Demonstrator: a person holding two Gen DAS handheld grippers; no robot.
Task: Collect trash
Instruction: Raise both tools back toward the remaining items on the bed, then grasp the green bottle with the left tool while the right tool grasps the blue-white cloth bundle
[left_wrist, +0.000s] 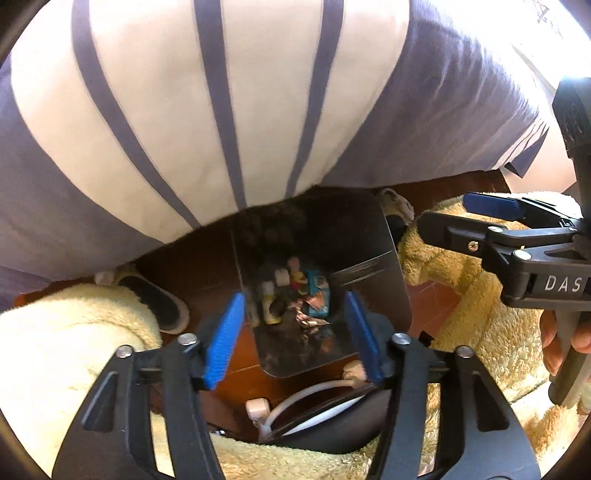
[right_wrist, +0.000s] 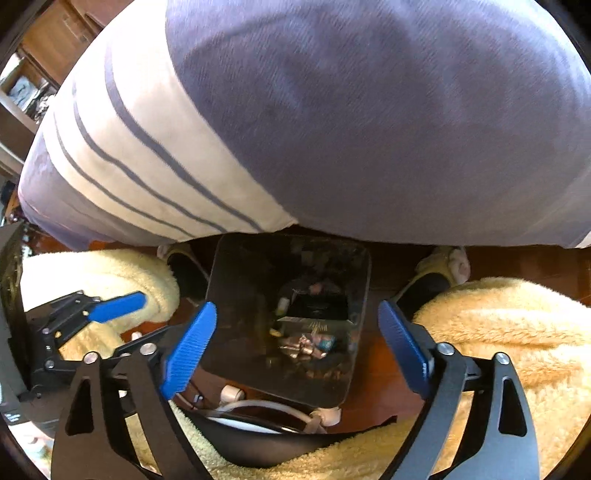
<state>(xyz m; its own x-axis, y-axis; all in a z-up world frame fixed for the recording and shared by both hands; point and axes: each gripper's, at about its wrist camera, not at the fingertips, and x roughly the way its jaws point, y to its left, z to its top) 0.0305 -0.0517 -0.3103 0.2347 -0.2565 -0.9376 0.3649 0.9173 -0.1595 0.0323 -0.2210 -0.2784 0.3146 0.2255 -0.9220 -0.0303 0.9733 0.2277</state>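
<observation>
Both cameras are looking straight down into a dark, square, glossy trash bin (left_wrist: 369, 266) standing on the reddish wooden floor (left_wrist: 236, 354) between the person's fleece-covered legs. The left gripper (left_wrist: 295, 332) is hovering over the bin with its blue pads spread wide and nothing between them; the right gripper (right_wrist: 299, 347) is likewise hanging gaping and empty above the bin (right_wrist: 236, 280).

The left wrist view is showing the trash in the bin (left_wrist: 295, 295) clearly: a blue packet, crumpled foil wrappers, a yellowish bottle. In the right wrist view the same trash (right_wrist: 310, 343) is dimmer and partly lost in reflections. Only the left view is catching the person's hand (left_wrist: 561, 343) on the right gripper's handle.

A striped white and purple shirt (left_wrist: 229, 110) is filling the upper half of both views. A slipper (left_wrist: 155, 302) is showing only partly beside the bin.
</observation>
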